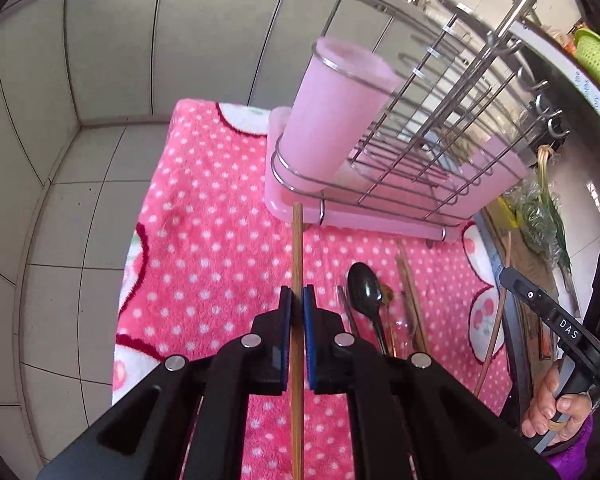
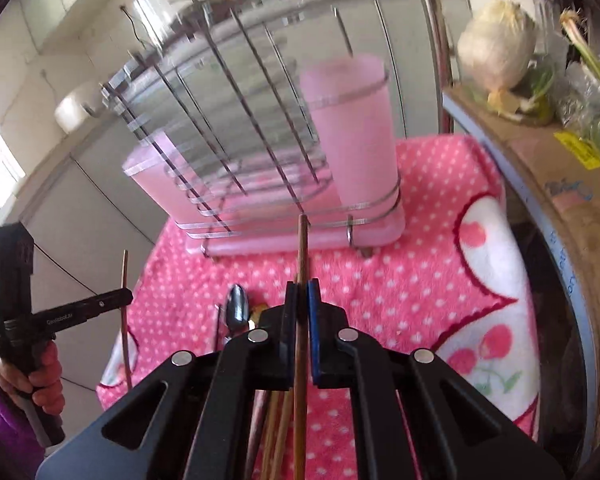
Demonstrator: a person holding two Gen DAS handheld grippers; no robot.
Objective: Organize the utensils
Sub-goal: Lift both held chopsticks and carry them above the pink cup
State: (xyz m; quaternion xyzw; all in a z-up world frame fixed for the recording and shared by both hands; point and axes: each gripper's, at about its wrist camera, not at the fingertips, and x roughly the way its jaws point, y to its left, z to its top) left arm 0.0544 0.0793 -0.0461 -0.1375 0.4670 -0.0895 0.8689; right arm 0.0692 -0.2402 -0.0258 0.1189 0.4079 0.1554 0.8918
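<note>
My left gripper (image 1: 298,296) is shut on a light wooden chopstick (image 1: 297,248) that points toward the pink cup (image 1: 332,112) in the wire rack (image 1: 432,128). My right gripper (image 2: 302,292) is shut on a darker wooden chopstick (image 2: 303,248) that points at the rack's base (image 2: 300,236), below the pink cup (image 2: 352,128). A black spoon (image 1: 365,292) and more chopsticks (image 1: 410,292) lie on the pink dotted cloth (image 1: 204,240). The spoon (image 2: 238,306) also shows in the right wrist view. Each gripper appears in the other's view, holding its stick.
The wire rack (image 2: 220,120) stands on a pink tray at the far end of the cloth (image 2: 420,280). Tiled walls close the left and back. A cardboard box (image 2: 540,168) with vegetables (image 2: 496,52) stands on the right. A green basket (image 1: 596,60) sits far right.
</note>
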